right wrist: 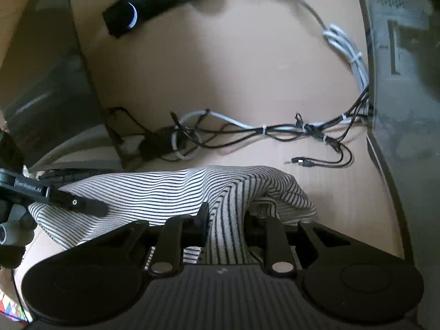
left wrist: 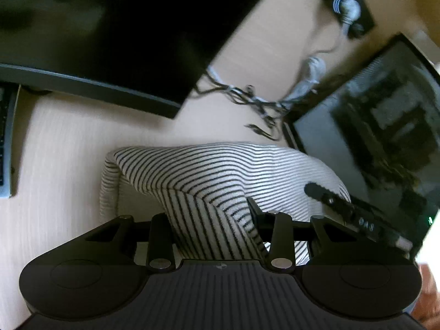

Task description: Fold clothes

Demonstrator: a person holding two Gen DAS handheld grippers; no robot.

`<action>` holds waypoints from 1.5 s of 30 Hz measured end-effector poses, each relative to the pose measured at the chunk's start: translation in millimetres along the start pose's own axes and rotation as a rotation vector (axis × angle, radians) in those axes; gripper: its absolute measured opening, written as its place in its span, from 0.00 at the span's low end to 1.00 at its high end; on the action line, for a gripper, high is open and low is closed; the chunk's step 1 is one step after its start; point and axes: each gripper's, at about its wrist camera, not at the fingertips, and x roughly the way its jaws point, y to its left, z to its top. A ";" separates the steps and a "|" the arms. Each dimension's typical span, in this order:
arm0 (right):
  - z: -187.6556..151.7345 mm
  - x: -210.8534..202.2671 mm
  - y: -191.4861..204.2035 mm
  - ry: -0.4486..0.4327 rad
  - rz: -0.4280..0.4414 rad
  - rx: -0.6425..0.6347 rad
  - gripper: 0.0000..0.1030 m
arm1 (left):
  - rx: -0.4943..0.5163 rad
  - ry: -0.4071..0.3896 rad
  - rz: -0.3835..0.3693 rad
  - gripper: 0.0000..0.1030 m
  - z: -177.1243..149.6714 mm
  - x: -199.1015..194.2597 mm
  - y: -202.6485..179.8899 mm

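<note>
A white garment with thin black stripes (left wrist: pixel 220 173) is held up over a light wooden desk (left wrist: pixel 63 143). My left gripper (left wrist: pixel 209 214) is shut on a bunched fold of it, and the cloth drapes forward and to the right. My right gripper (right wrist: pixel 225 214) is shut on another bunched fold of the same garment (right wrist: pixel 165 189), which spreads out to the left. The right gripper's finger (left wrist: pixel 330 198) shows at the right of the left wrist view. The left gripper's finger (right wrist: pixel 77 203) shows at the left of the right wrist view.
A dark monitor (left wrist: pixel 110 33) stands behind the garment on the left. A black computer case (left wrist: pixel 385 137) stands on the right, also in the right wrist view (right wrist: pixel 407 110). Tangled cables (right wrist: pixel 261 132) lie on the desk beyond the cloth. A black speaker bar (right wrist: pixel 154 2) lies far back. A keyboard edge (left wrist: pixel 5 143) is at far left.
</note>
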 end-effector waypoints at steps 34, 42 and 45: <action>-49.7 11.6 18.5 0.019 -0.011 0.061 1.00 | 0.097 0.109 0.014 0.75 -65.6 18.3 -3.0; -84.5 -7.1 29.1 -0.038 -0.069 0.269 1.00 | 0.153 0.068 0.017 0.74 -56.6 22.5 5.4; -100.7 -19.1 52.5 -0.059 -0.117 0.330 1.00 | 0.141 0.043 0.007 0.75 -52.4 24.3 9.9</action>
